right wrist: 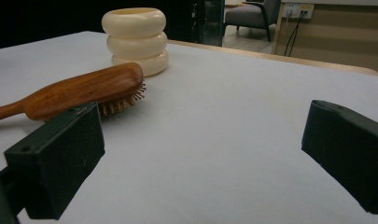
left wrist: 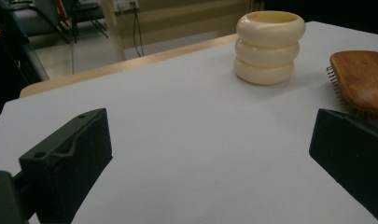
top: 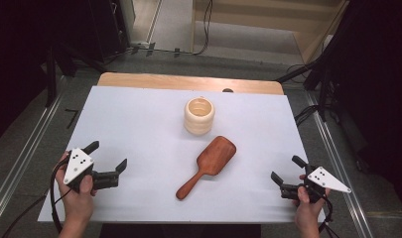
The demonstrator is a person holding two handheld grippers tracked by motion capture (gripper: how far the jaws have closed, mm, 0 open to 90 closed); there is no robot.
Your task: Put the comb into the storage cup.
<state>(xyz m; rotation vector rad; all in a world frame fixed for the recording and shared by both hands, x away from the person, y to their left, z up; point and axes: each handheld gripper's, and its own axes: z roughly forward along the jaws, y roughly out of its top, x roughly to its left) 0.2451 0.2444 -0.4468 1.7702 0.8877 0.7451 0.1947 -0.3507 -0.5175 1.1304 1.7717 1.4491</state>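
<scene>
A cream ribbed cup (top: 199,115) stands upright just above the middle of the high view, and a wooden hairbrush (top: 207,166) lies below it and slightly right, bristles down, its head near the cup but not touching and its handle slanting toward the lower left. Nothing lies between either gripper and these two things. The left gripper (top: 108,157) sits at the lower left of the high view, held in the person's left hand (top: 78,193), its jaws spread wide with only bare sheet between them. The right gripper (top: 288,172) sits at the lower right in the right hand (top: 307,203), jaws likewise spread and holding nothing. Both rest well apart from the brush. A white sheet (top: 139,129) covers the wooden table (top: 188,82); grey floor (top: 20,144), cables and dark stands surround it.
</scene>
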